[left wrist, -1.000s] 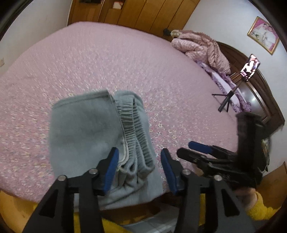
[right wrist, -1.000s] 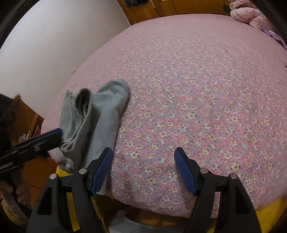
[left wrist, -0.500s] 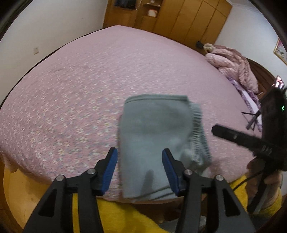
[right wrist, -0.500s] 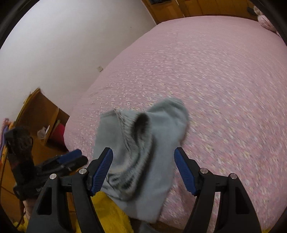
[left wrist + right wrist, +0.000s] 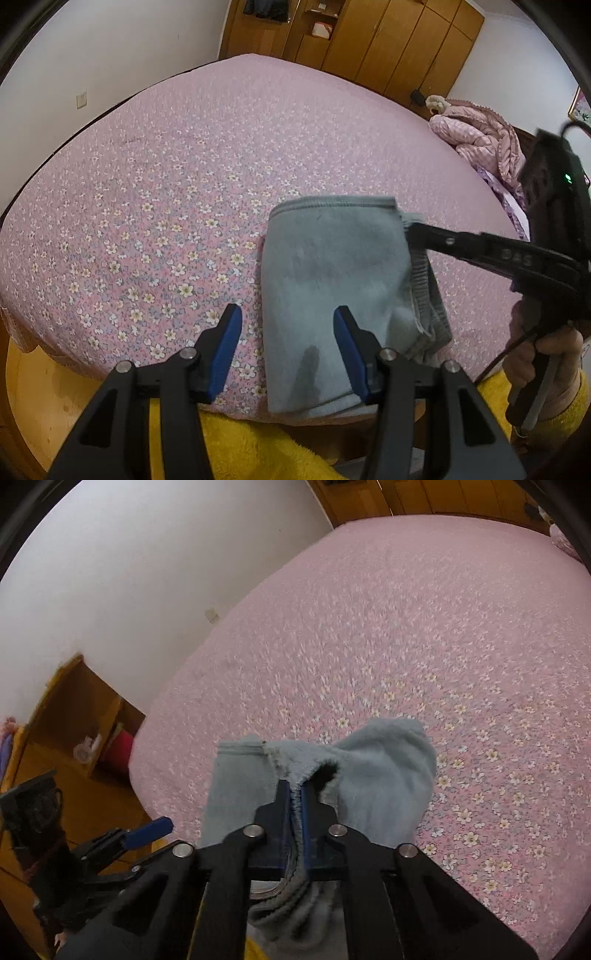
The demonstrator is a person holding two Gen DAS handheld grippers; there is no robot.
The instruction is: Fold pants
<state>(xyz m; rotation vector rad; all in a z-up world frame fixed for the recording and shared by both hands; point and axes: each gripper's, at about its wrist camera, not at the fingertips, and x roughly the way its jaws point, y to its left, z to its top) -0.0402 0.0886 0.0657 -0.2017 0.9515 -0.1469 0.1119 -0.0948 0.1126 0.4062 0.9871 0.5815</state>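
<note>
The folded grey pants (image 5: 332, 280) lie at the near edge of the pink flowered bed (image 5: 207, 155). My left gripper (image 5: 286, 343) is open and empty, its jaws over the near left part of the pants. My right gripper (image 5: 293, 805) is shut on the ribbed waistband edge of the pants (image 5: 376, 775). In the left wrist view the right gripper (image 5: 412, 230) reaches in from the right onto the pants' right edge. The left gripper also shows in the right wrist view (image 5: 147, 829), low on the left.
A pink quilt (image 5: 480, 140) is bunched at the bed's far right. Wooden wardrobes (image 5: 369, 40) stand behind the bed. A wooden bedside shelf (image 5: 74, 716) stands left of the bed, against the white wall. My yellow sleeve (image 5: 258, 450) is below the grippers.
My right gripper has swung left over the pants and shut on their waistband edge. My left gripper has shifted left and stays open. The pants have been turned slightly.
</note>
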